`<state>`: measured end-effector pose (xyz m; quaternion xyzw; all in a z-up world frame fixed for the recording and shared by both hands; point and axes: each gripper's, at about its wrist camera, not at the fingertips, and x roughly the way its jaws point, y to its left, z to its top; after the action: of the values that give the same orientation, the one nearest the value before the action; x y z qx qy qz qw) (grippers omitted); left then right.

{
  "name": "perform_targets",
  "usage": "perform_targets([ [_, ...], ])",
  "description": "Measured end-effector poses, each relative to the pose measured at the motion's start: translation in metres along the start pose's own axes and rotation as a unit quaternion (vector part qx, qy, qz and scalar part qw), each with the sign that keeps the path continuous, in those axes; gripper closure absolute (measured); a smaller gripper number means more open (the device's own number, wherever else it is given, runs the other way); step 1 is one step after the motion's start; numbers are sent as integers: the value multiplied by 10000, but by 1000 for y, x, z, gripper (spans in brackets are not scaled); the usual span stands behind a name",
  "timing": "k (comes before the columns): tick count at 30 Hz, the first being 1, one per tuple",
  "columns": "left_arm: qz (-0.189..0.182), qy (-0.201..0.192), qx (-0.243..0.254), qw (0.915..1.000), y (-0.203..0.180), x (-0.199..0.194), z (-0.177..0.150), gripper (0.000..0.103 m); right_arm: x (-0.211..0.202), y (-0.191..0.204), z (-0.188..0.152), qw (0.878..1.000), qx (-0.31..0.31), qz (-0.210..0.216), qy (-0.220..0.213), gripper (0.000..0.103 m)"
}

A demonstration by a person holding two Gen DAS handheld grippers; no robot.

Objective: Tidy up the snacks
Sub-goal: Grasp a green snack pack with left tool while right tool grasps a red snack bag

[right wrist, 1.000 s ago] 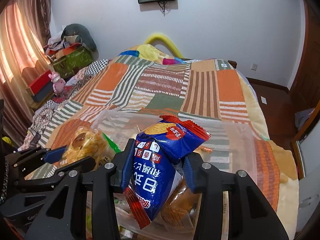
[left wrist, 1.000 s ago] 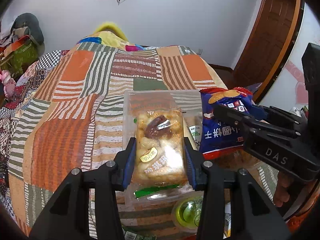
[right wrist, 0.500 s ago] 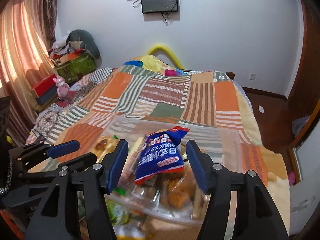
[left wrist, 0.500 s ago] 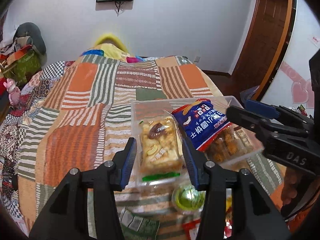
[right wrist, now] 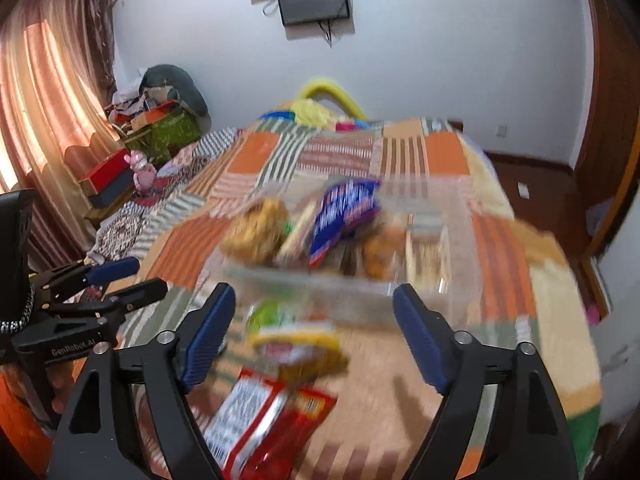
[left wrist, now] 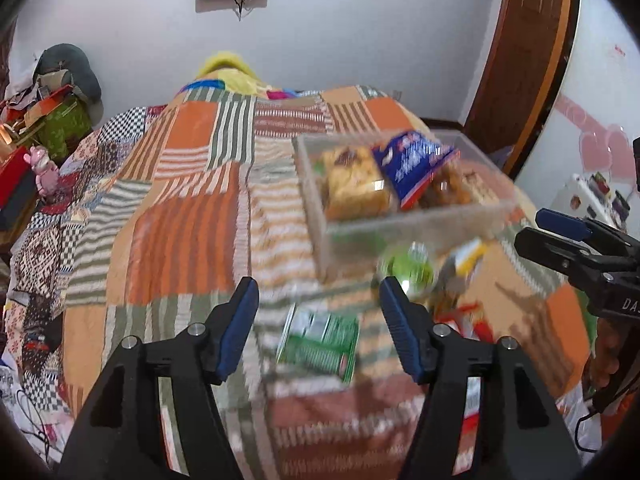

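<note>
A clear plastic bin [left wrist: 420, 224] stands on the quilted bed and holds a yellow pastry pack [left wrist: 354, 186], a blue snack bag [left wrist: 412, 166] and several other snacks; it also shows in the right wrist view [right wrist: 320, 280]. My left gripper [left wrist: 318, 320] is open and empty, above a green packet [left wrist: 320, 344] on the quilt. My right gripper [right wrist: 314, 332] is open and empty, above a red packet [right wrist: 264, 412] and a yellow packet [right wrist: 300, 344]. A green jelly cup [left wrist: 408, 270] lies in front of the bin.
The patchwork quilt [left wrist: 180, 220] covers the bed. Boxes and a pink toy [left wrist: 42, 170] sit on the left side. A wooden door [left wrist: 520, 52] is at the right. The view is blurred by motion.
Both grippers let go of their snacks, which now lie in the bin, and pulled back toward me. Loose packets in front of the bin came into view.
</note>
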<state>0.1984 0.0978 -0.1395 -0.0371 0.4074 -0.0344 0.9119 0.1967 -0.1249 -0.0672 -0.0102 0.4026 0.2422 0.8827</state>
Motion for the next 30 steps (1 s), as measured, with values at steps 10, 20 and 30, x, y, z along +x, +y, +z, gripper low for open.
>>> perform_targets([
  [10, -168, 372, -154, 9990, 17, 2, -52, 37, 37, 25, -43, 9965, 201, -135, 805, 10],
  [20, -402, 690, -247, 9965, 25, 27, -73, 37, 63, 40, -59, 9912, 14, -501, 1223, 10],
  [30, -533, 700, -197, 9959, 23, 67, -52, 34, 42, 17, -70, 9922, -73, -524, 1132, 39],
])
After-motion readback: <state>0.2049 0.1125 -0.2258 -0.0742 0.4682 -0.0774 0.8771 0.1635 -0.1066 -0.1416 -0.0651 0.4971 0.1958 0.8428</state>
